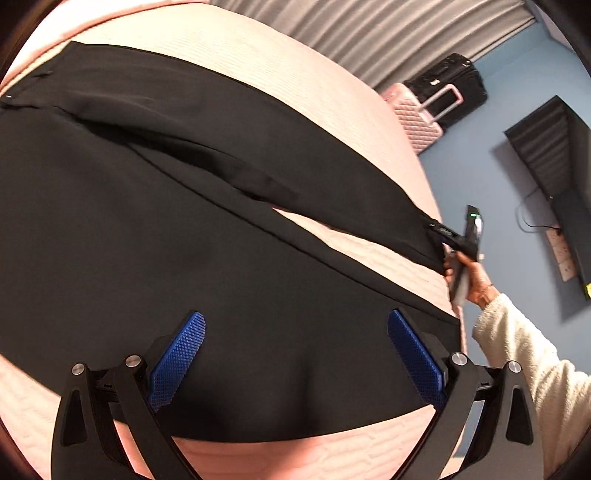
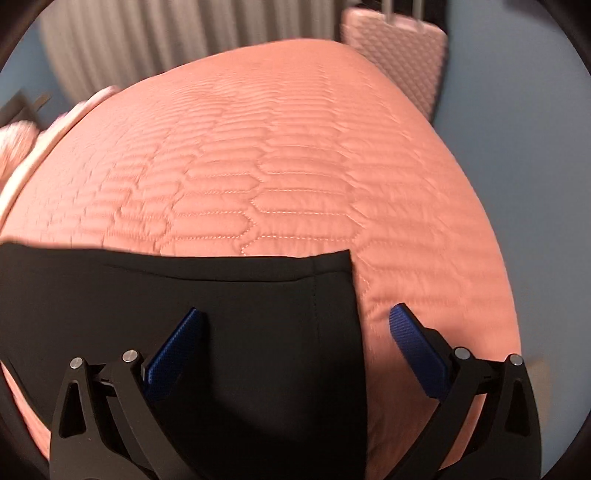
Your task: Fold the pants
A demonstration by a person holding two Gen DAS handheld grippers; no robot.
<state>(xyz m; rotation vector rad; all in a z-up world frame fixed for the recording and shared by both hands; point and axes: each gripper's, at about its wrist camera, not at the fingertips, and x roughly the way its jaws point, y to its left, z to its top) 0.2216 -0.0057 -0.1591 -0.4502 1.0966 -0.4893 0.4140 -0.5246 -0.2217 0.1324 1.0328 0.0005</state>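
Observation:
Black pants lie spread on a pink quilted bed, the two legs parting toward the right. My left gripper is open low over the near leg, with the cloth between its blue pads. In the left wrist view, a hand holds my right gripper at the far leg's end. In the right wrist view, my right gripper is open over the hem corner of the pants. Its left pad is over the cloth and its right pad is over the bed.
A pink suitcase and a black suitcase stand beyond the bed's far corner, by a grey curtain. A dark screen hangs on the blue wall. A cream sleeve reaches in from the right. The pink suitcase also shows in the right wrist view.

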